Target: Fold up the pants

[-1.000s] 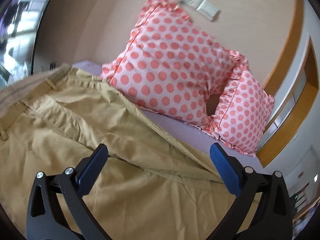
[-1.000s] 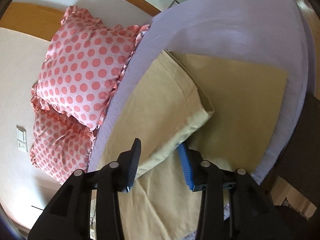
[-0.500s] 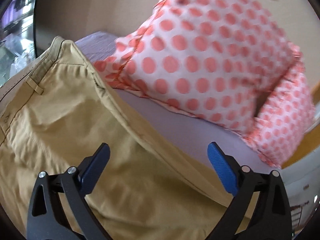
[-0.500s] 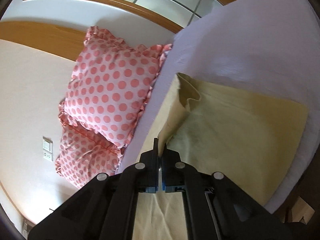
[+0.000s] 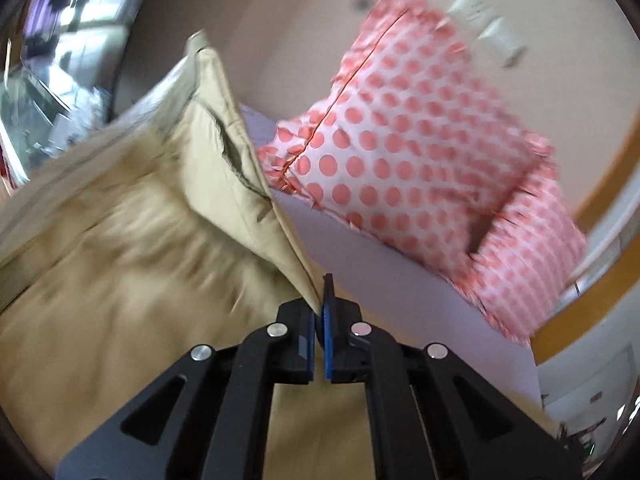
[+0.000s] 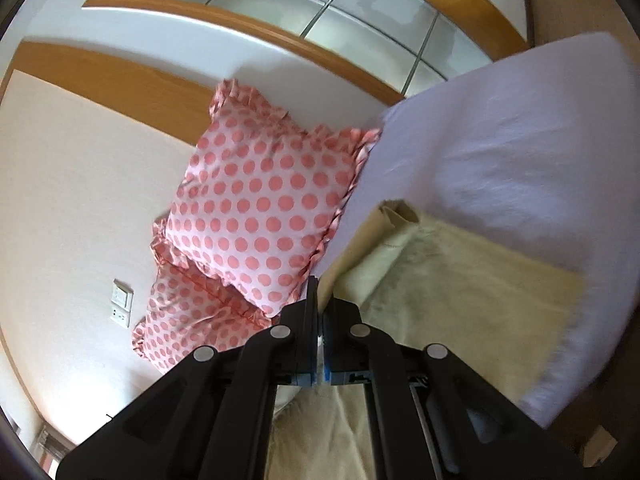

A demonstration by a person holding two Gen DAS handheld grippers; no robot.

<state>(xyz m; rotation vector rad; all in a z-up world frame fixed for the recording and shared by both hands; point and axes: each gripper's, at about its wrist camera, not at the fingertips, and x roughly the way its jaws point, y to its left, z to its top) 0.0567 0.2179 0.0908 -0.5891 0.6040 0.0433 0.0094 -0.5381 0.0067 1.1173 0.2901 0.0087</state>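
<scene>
Tan pants (image 5: 132, 248) lie on a lavender bed sheet (image 5: 380, 276). My left gripper (image 5: 320, 300) is shut on the pants' edge, and the cloth rises from the jaws up to the raised waistband at the upper left. My right gripper (image 6: 320, 300) is shut on another edge of the pants (image 6: 460, 292). That fabric is lifted off the sheet (image 6: 520, 160), with a rolled fold near its far corner.
Two pink polka-dot pillows (image 5: 408, 140) (image 6: 260, 216) lean against the cream wall at the head of the bed. A wall socket (image 6: 122, 300) sits beside them. A wood-framed glass panel (image 6: 320, 12) stands behind. The bed edge drops off at the right in the right wrist view.
My left gripper has closed on the pants' edge and lifted it; it was open before. My right gripper closed on the fabric half a second ago and has raised it further.
</scene>
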